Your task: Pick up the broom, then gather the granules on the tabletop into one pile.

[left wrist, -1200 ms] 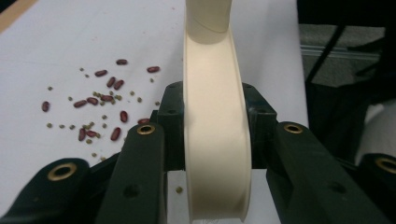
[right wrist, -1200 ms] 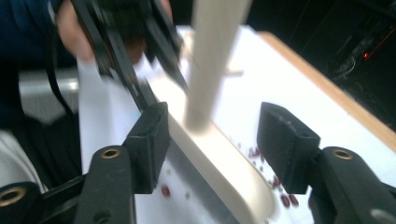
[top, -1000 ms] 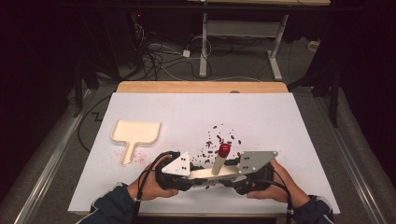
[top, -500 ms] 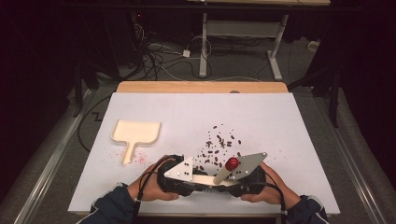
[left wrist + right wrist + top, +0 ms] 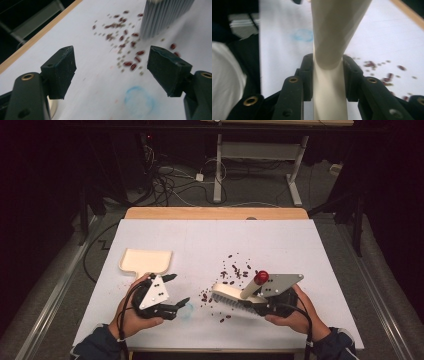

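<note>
Cream brush (image 5: pixel 232 295) clamped in right gripper (image 5: pixel 260 306); left gripper (image 5: pixel 176 290) just opened, empty.

**Bright surface, dark room**

The white surface (image 5: pixel 210 245) is evenly lit from above, while the floor and background fall into deep shadow. In the left gripper view, the red beans (image 5: pixel 125 40) smear with motion blur. In the right gripper view, the close cream handle (image 5: pixel 332 37) is soft and unfocused.

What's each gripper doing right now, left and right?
Left gripper: open, jaws just opened, nothing between them.
Right gripper: shut on the brush handle.
</note>
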